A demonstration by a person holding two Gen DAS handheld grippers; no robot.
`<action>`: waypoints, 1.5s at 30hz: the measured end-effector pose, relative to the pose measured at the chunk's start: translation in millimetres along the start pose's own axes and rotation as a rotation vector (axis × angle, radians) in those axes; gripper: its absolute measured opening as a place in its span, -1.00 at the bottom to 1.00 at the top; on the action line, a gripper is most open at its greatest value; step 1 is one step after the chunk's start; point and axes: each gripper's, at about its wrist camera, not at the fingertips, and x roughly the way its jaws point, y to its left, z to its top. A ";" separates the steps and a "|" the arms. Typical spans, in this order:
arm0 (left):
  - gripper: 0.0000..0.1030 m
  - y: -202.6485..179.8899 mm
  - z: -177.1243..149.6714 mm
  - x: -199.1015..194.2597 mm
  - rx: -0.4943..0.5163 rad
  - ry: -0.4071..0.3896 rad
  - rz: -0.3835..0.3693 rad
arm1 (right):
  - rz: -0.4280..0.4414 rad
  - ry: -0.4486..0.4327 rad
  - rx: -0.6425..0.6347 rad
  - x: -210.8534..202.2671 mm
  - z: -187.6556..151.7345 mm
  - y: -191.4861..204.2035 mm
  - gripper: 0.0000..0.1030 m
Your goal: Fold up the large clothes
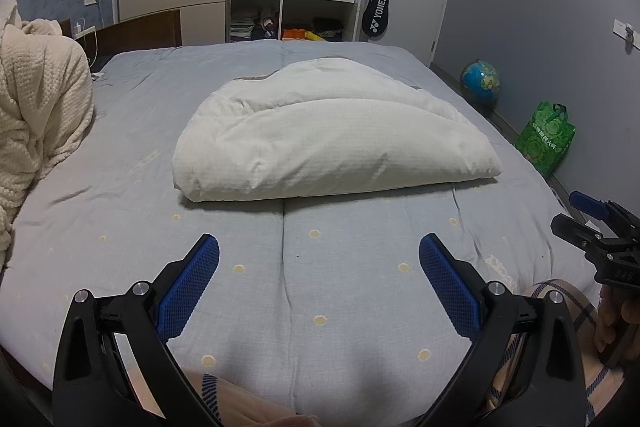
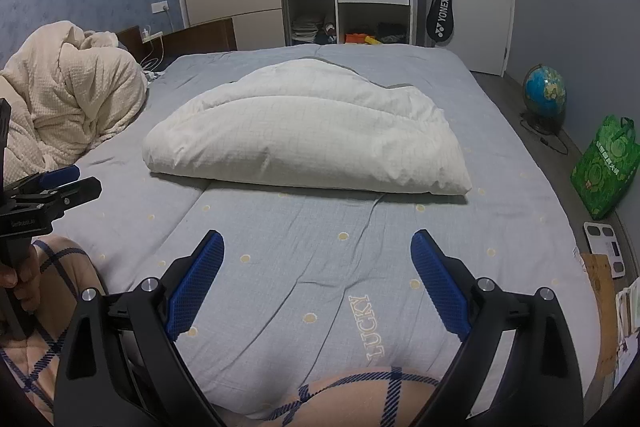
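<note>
White padded garment (image 1: 332, 135) is the thing to fold, but first the grippers. The left gripper (image 1: 319, 281) has its blue pads spread wide, with nothing between them — only the grey bedsheet (image 1: 120, 195) shows under the gap. The right gripper (image 2: 318, 277) is the same: pads wide apart, empty, hanging above the sheet near the word "LUCKY". Both are close to the person's checked trousers (image 2: 340, 387) at the near edge of the bed, and well apart from the garment.

The garment lies in the middle of the bed, already doubled into a thick, rounded bundle. Its near edge is a fat folded roll, its far side rises in a hump.

I judge it soft and puffy, light for its bulk, with a thin smooth shell that may slide between the pads. It will sag and spring open if it is held at one point only. The better hold seems to be at the two near corners — one gripper on each, biting through all layers. A cream blanket (image 1: 36, 107) is heaped at the left, clear of it.
</note>
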 end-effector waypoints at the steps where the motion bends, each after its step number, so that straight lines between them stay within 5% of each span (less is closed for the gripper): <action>1: 0.87 0.5 0.0 0.0 0.000 0.000 -0.001 | 0.000 0.000 0.001 0.1 0.0 0.0 0.78; 45: 0.87 1.8 1.3 0.3 0.003 -0.002 -0.004 | 0.000 -0.001 0.003 -0.3 -0.2 0.4 0.80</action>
